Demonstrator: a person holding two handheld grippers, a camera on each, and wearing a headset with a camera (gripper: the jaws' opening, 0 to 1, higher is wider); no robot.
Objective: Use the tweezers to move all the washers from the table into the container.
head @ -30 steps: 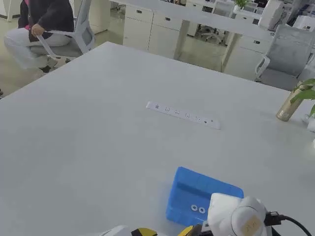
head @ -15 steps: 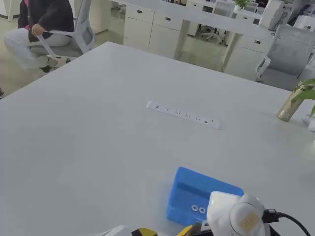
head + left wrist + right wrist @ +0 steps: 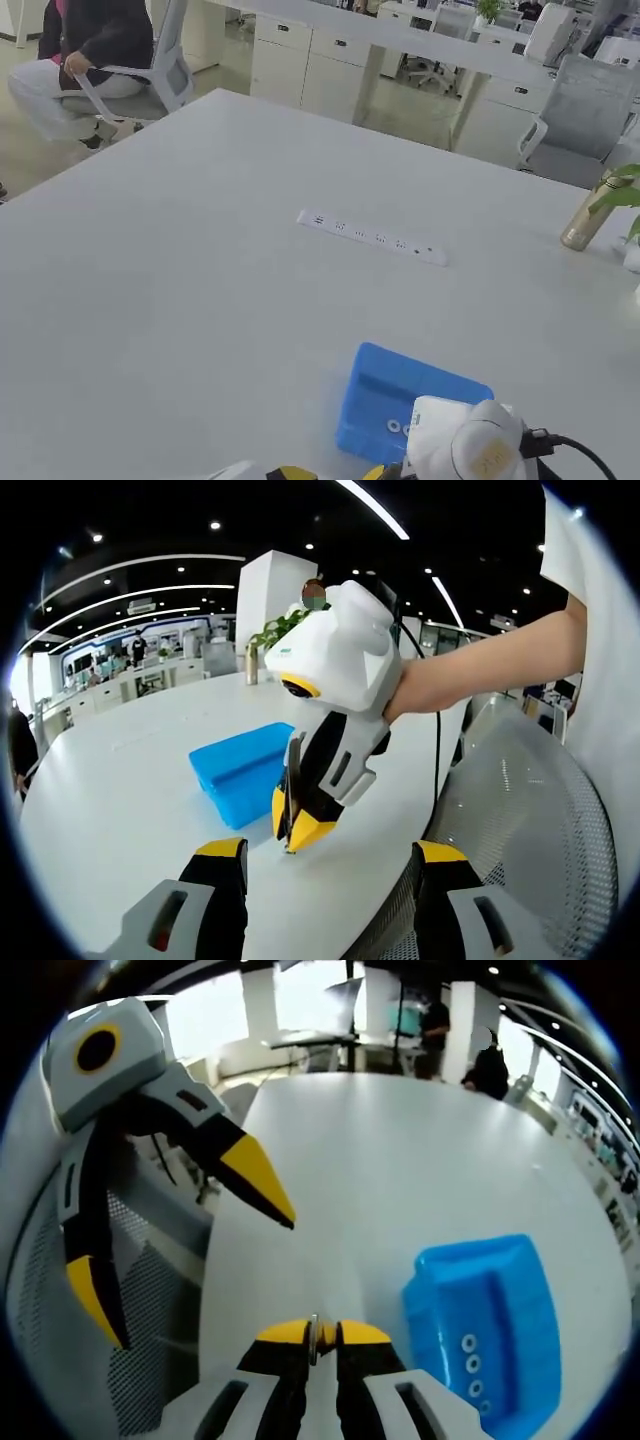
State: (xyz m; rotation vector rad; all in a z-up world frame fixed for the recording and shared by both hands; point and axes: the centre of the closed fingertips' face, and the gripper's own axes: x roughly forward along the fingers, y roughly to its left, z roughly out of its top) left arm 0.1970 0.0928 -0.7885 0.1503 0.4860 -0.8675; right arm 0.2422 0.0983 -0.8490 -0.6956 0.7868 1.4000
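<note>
At the near edge of the tabletop, the blue container holds the washers; four lie in a row on its floor in the right gripper view. Right gripper: jaws closed on the tweezers, seen edge-on as a thin metal strip, close beside the container. Left gripper: jaws wide apart, holding nothing, to the left of the right gripper at the tabletop's near edge. Far field: a power strip at mid-tabletop, a bottle at the right, and a seated person beyond the far left corner.
</note>
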